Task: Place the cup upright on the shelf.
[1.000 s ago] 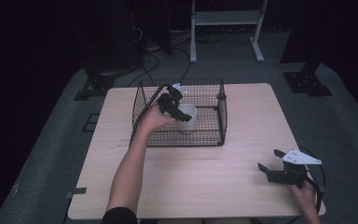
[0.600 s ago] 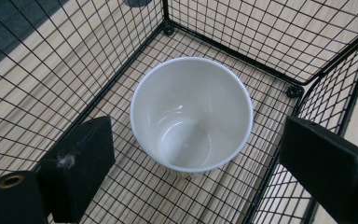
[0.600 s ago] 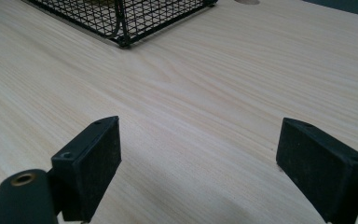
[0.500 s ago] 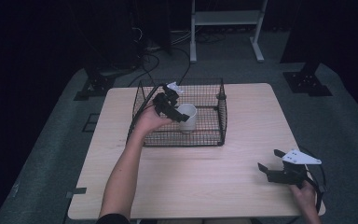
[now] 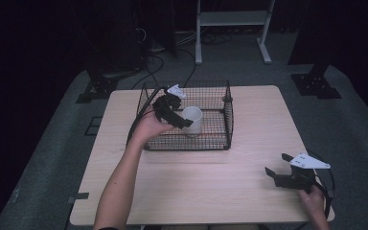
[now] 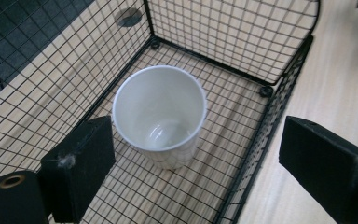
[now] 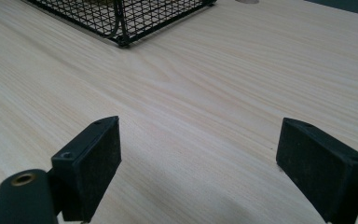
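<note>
A white paper cup point(image 5: 193, 120) stands upright and empty inside a black wire basket point(image 5: 228, 114) on the far half of the wooden table point(image 5: 211, 187). My left gripper point(image 5: 181, 120) hovers over the basket's left part, just left of the cup. In the left gripper view the cup point(image 6: 161, 112) sits on the basket floor point(image 6: 135, 196) beyond my left gripper point(image 6: 200, 172). That gripper is open, and its pads are clear of the cup. My right gripper point(image 5: 277, 164) rests near the table's front right corner. It is open with only bare wood between its pads point(image 7: 98, 158).
A corner of the basket point(image 7: 121, 18) shows at the top of the right gripper view. Behind the table stand a white metal frame point(image 5: 232, 28) and dark stands, with cables on the grey floor. A black cable trails from the left gripper over the basket's left wall.
My left hand has lifted and drawn back to the left, away from the cup, which stays in the basket. The right hand has not moved.
</note>
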`<action>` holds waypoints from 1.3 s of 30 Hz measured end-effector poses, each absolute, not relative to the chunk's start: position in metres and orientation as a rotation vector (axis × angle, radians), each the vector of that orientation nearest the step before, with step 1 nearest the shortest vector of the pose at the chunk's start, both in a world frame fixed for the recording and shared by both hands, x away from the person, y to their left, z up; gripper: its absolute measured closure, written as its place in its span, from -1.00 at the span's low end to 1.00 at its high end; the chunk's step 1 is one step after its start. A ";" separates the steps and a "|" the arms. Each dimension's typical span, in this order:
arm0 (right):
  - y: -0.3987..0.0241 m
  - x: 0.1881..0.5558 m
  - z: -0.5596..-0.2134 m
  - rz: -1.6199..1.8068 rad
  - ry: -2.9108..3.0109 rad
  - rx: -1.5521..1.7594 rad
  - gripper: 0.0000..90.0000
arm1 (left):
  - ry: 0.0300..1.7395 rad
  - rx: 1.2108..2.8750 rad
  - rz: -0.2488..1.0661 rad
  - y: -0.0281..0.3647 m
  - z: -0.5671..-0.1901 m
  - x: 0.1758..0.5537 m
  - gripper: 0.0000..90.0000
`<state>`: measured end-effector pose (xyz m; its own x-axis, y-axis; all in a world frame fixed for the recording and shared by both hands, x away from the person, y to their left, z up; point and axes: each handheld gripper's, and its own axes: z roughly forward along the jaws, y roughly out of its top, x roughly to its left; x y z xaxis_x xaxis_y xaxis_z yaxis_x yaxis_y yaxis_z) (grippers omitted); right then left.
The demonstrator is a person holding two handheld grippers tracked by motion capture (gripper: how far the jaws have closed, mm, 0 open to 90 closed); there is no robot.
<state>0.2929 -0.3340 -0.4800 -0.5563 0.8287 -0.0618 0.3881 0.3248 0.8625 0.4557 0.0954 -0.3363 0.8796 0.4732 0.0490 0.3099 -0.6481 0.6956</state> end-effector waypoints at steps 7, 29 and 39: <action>-0.334 0.293 -0.480 1.159 2.092 1.071 -0.71 | 0.543 2.312 0.319 0.099 -0.335 0.440 -0.78; -0.334 0.293 -0.480 1.156 2.090 1.075 -0.71 | 0.484 2.278 0.336 0.107 -0.337 0.395 -0.78; -0.334 0.293 -0.480 1.154 2.090 1.075 -0.71 | 0.477 2.275 0.333 0.110 -0.343 0.380 -0.77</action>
